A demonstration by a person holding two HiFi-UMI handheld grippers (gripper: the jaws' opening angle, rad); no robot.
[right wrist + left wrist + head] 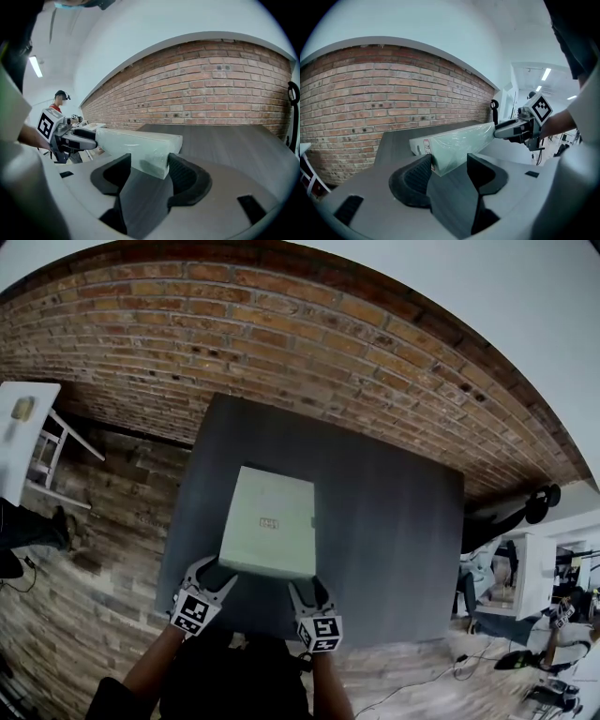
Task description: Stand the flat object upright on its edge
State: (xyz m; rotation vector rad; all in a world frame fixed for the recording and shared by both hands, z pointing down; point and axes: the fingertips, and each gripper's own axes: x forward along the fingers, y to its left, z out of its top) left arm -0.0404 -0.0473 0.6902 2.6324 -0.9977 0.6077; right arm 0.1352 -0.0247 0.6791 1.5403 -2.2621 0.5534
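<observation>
Box (270,521) is clamped by left gripper (216,570) and right gripper (305,585), both angled downward.

A flat, pale green box (272,498) wrapped in glossy clear film, a small label on its top face, is held tilted over the dark table (394,540), its near corners clamped by the left gripper (214,576) and right gripper (305,589)

Box (272,491) label (269,523) print illegibly small; near table (394,521) edge partly behind the person (225,681).
</observation>
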